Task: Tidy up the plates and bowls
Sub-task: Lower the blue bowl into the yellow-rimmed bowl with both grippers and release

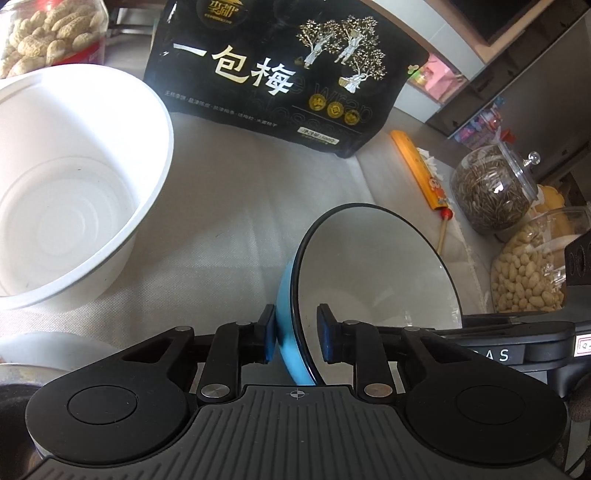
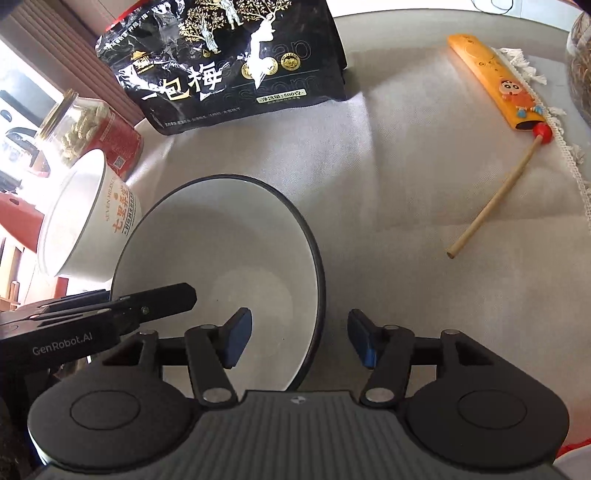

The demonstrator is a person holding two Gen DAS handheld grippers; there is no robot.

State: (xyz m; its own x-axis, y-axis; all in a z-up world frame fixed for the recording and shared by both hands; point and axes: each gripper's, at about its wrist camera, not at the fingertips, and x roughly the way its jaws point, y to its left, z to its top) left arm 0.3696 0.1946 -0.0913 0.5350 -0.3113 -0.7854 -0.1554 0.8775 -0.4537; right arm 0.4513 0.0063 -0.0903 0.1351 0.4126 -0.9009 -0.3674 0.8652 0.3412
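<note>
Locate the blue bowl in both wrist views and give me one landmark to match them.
Left wrist: blue bowl sits lower centre-right, tilted, its rim between the left hand-held gripper pads.
Right wrist: same bowl lies centre-left, white inside facing the camera.
Shared landmark: the black snack bag at the top of each view.

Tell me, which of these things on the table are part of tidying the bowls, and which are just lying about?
Part of the job:
- blue bowl, its rim between the left gripper pads
- white paper bowl
- right gripper, open astride the blue bowl's rim

Just lying about:
- black snack bag
- peanut jar
- seed jar
- yellow case
- wooden stick
</note>
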